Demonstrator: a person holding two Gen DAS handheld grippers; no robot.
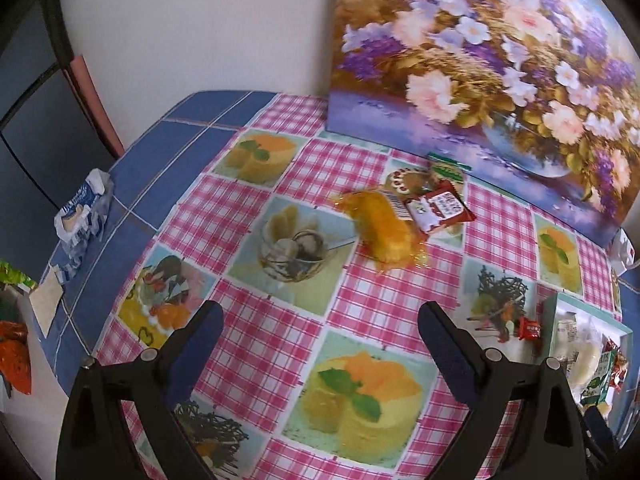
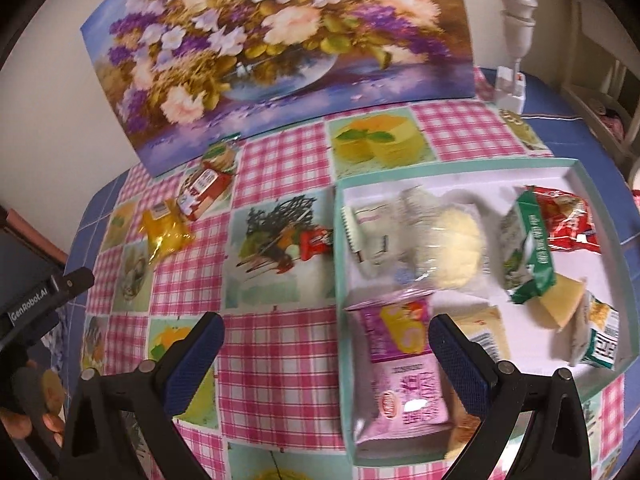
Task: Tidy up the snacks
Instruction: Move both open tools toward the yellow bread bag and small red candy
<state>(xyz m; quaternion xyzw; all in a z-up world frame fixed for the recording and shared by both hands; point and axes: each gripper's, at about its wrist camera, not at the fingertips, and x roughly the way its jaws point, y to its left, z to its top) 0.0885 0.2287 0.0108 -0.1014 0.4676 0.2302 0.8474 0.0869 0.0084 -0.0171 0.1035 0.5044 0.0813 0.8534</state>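
Observation:
My left gripper [image 1: 320,332] hangs open over the patterned tablecloth, short of a yellow-wrapped snack [image 1: 382,228] and a red-and-white packet [image 1: 438,208] by the flower picture. My right gripper [image 2: 326,344] is open above the near left edge of a teal-rimmed white tray [image 2: 340,240], with nothing between its fingers. A pink packet [image 2: 400,372], a clear bag of pale biscuits [image 2: 432,240], a green packet [image 2: 528,248] and a red packet [image 2: 568,216] lie in the tray. A small red candy [image 2: 316,242] sits just left of the tray. The yellow snack [image 2: 166,236] and red-and-white packet [image 2: 206,192] appear far left.
A large flower painting [image 1: 500,76] leans against the wall behind the snacks. A blue-and-white wrapper [image 1: 82,216] lies at the table's left edge, with orange and green packets [image 1: 14,344] beyond it. A white lamp [image 2: 516,36] stands at the back right. A hand [image 2: 24,412] holds the other gripper.

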